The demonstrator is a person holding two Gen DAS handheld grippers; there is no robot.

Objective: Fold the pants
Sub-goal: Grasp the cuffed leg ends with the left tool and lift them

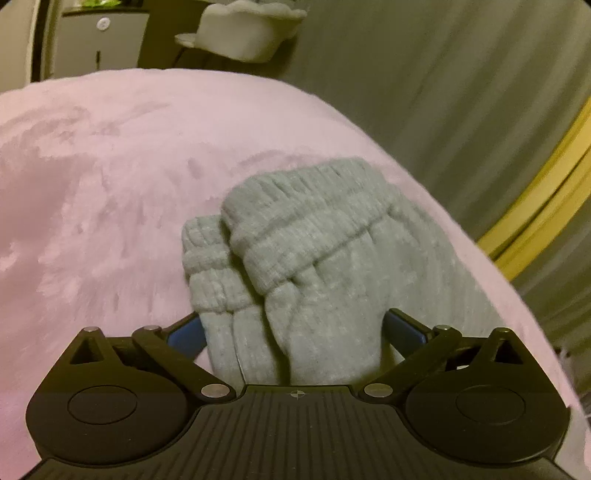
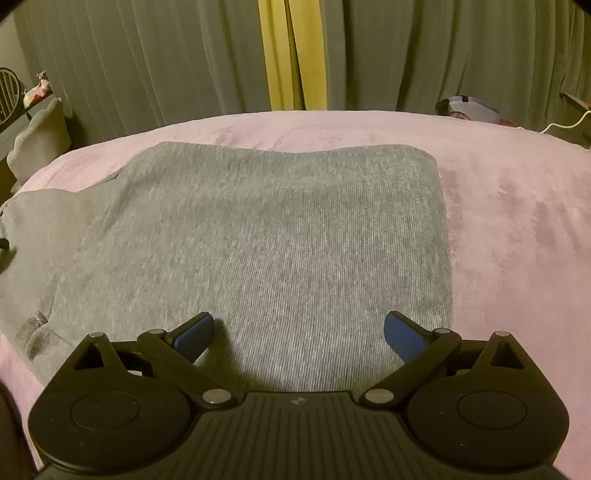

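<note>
The grey ribbed pants lie on the pink blanket. In the left wrist view their elastic waistband rests over the ribbed cuffs in a bunched stack. My left gripper is open, and that stack fills the gap between its blue pads; I see no squeeze on the cloth. In the right wrist view the pants spread flat in a folded rectangle, with a straight fold edge at the right. My right gripper hovers open just over the near part of the cloth with nothing gripped.
The pink blanket covers a bed. Grey-green curtains with a yellow strip hang behind it. A white scalloped chair and a cabinet stand beyond the far edge. A bundle and a white cable lie at the far right.
</note>
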